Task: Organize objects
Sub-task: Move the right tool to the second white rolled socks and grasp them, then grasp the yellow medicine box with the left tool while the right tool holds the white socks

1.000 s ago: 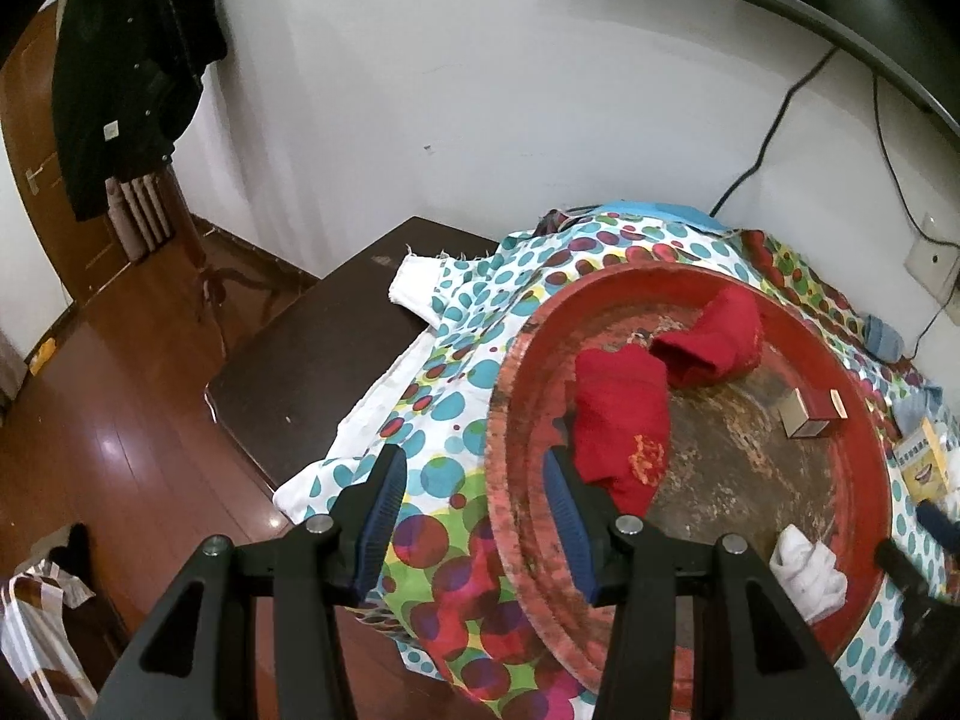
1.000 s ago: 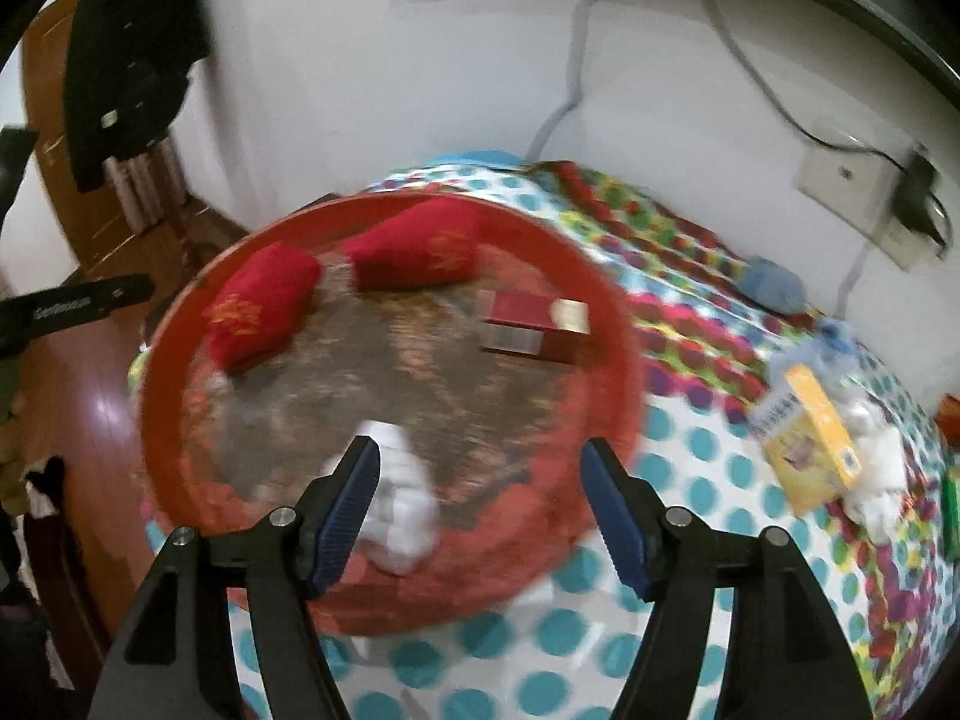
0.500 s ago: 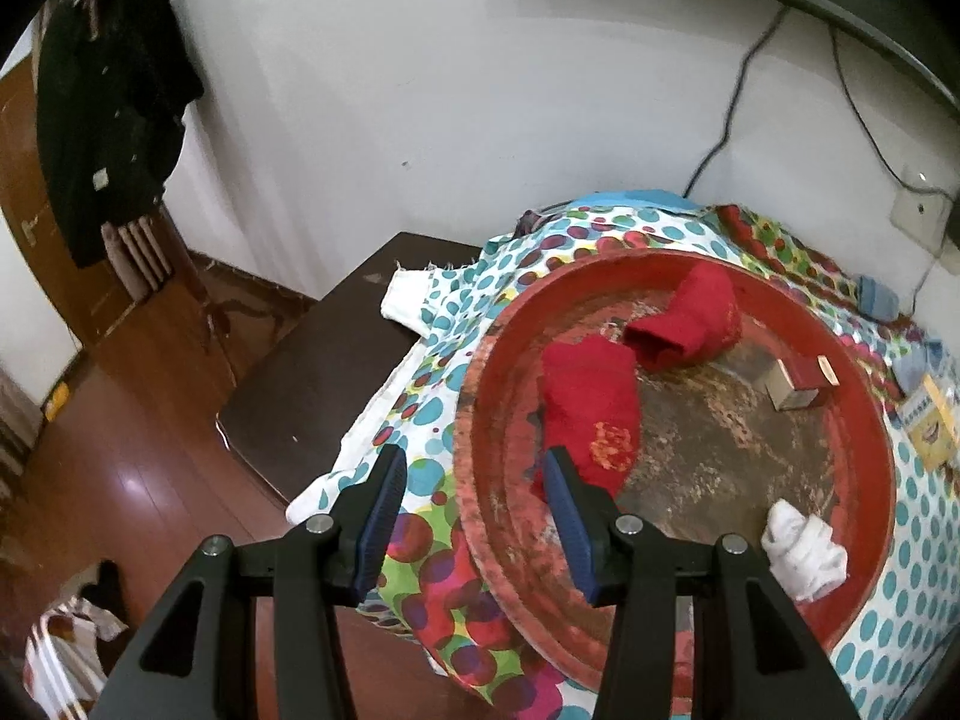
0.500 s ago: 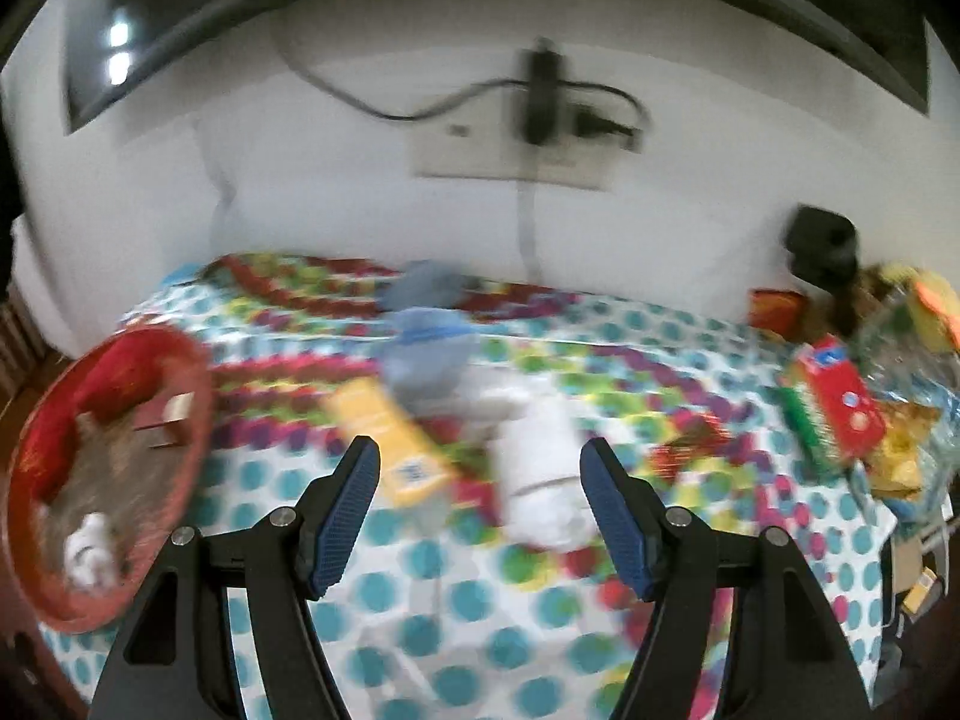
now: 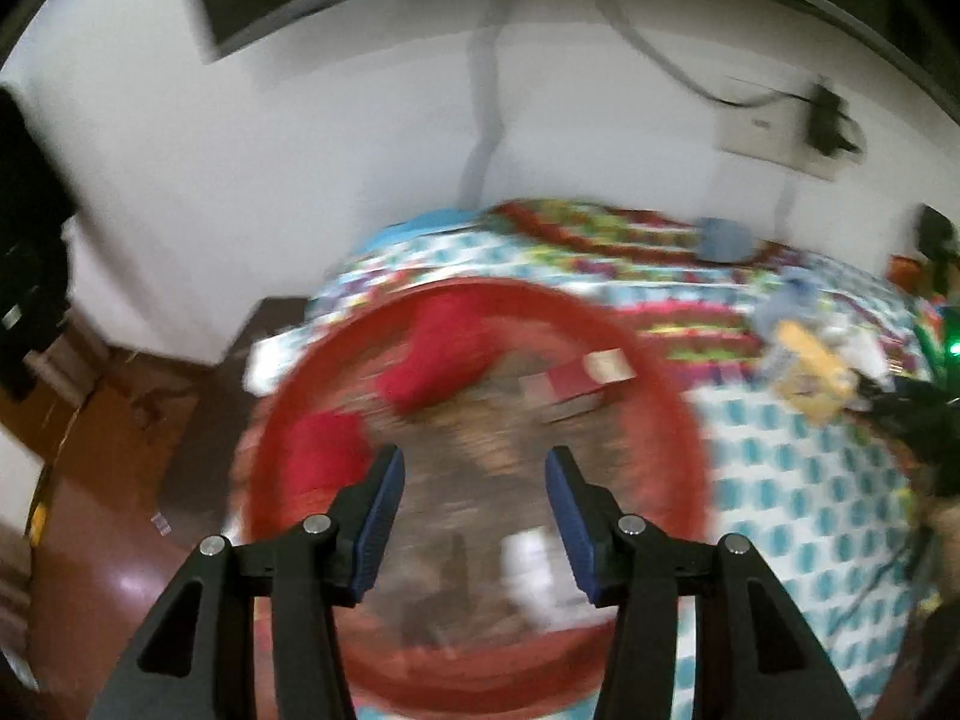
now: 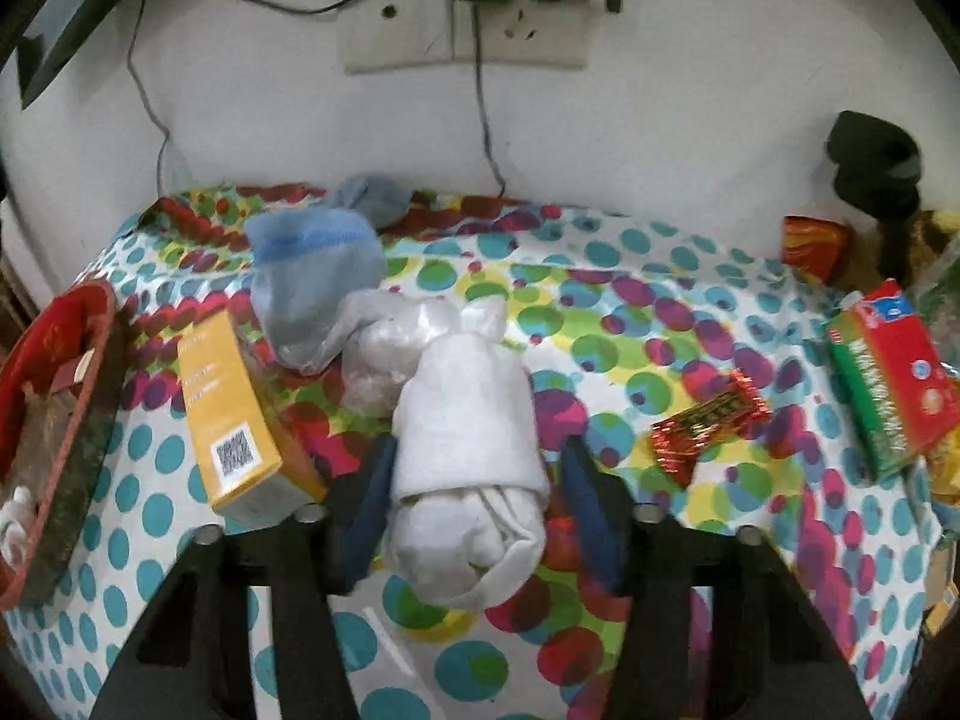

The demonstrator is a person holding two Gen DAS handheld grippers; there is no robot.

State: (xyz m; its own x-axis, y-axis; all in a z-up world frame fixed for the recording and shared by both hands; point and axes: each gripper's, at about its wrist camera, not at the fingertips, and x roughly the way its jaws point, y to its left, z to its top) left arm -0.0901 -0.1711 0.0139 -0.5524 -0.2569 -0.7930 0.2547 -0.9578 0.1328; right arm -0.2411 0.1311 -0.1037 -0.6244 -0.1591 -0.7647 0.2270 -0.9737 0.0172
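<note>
1. Closest to me, the right gripper (image 6: 474, 501) stands spread wide around a rolled white sock (image 6: 465, 450), not yet squeezing it.
2. Beside it lie a yellow box (image 6: 231, 414) and a blue sock (image 6: 312, 282), unsorted.
3. Farther left, the red tray (image 5: 672, 396) already holds red socks (image 5: 444, 354); the left gripper (image 5: 474, 501) hangs wide and empty above it.

Black tongs (image 5: 474, 480), blue pads (image 5: 379, 519).

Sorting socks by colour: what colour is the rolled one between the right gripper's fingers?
White; the rolled sock shows best in the right wrist view.
</note>
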